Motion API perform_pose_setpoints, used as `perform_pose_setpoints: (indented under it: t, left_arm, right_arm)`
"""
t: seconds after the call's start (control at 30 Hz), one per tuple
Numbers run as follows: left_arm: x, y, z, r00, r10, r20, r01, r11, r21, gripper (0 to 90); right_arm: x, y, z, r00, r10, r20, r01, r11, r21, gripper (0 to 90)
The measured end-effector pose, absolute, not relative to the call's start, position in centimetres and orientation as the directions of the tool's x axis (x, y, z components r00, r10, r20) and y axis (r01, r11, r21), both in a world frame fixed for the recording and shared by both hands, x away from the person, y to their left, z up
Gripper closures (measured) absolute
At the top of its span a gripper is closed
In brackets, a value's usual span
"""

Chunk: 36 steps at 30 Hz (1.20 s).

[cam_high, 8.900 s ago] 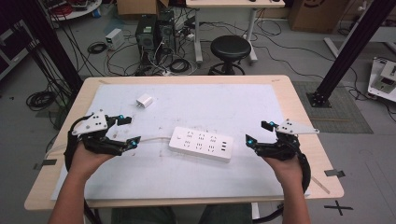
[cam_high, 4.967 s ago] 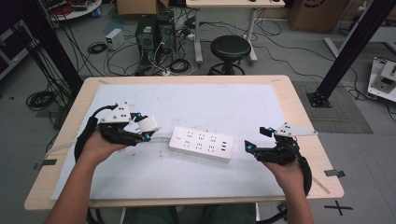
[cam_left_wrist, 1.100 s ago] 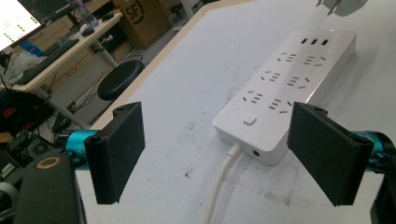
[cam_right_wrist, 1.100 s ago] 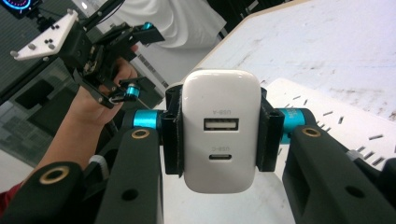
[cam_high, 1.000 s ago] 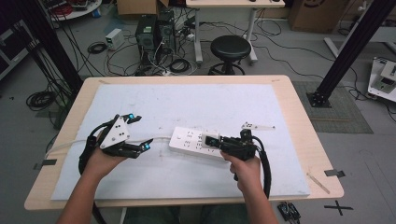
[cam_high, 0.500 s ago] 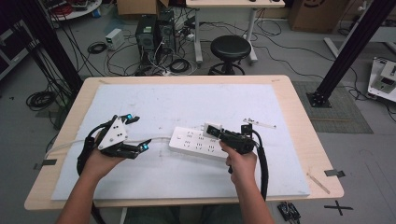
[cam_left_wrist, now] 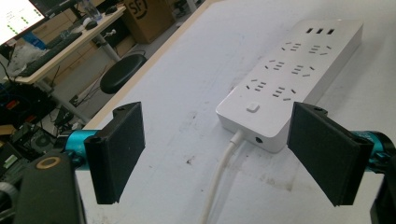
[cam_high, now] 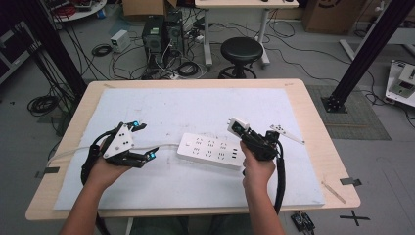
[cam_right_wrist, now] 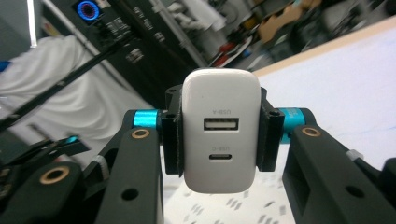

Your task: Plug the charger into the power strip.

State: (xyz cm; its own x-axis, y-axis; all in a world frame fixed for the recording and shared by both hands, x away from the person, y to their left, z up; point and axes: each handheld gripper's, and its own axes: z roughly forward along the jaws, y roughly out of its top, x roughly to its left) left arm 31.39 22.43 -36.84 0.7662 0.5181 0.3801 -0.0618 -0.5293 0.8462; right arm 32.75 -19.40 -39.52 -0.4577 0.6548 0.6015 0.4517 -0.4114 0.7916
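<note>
Half done at best, probably a plug-in job: right gripper (cam_right_wrist: pixel 219 135) is clamped on the white USB charger (cam_right_wrist: pixel 221 128), held above the power strip's (cam_high: pixel 210 151) right end, not yet inserted, while left gripper (cam_left_wrist: pixel 229 154), jaws apart, hovers near its corded end.

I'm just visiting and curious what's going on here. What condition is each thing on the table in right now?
White rectangular power strip: flat on the table, sockets empty, its own cord attached.
Small white USB charger block: lifted, clamped between jaws.
Right gripper: shut on the charger.
Left gripper: open, holding nothing, beside the strip's cord end.
</note>
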Motion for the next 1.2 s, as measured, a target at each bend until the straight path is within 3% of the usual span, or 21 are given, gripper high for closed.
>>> perform_pose_setpoints:
  t: [0.13, 0.4, 0.8, 1.2]
  left_arm:
    - [31.4, 22.3, -36.9, 0.770, 0.511, 0.383, -0.064, -0.535, 0.843, 19.1]
    - [31.4, 22.6, -36.9, 0.769, 0.511, 0.385, -0.065, -0.536, 0.842, 19.1]
    - [31.4, 23.0, -37.1, 0.766, 0.517, 0.381, -0.061, -0.533, 0.844, 19.1]
    - [31.3, 23.8, -37.6, 0.764, 0.530, 0.368, -0.053, -0.517, 0.854, 19.1]
  right_arm:
    - [32.2, -19.4, -39.4, -0.438, 0.727, 0.528, 0.387, -0.378, 0.841, 63.2]
    - [31.6, -18.8, -38.8, -0.463, 0.845, 0.268, 0.286, -0.144, 0.947, 63.2]
    - [32.5, -19.2, -36.8, -0.625, 0.774, 0.098, 0.328, 0.146, 0.933, 63.2]
    - [34.0, -17.8, -35.6, -0.717, 0.693, -0.079, 0.305, 0.414, 0.858, 63.2]
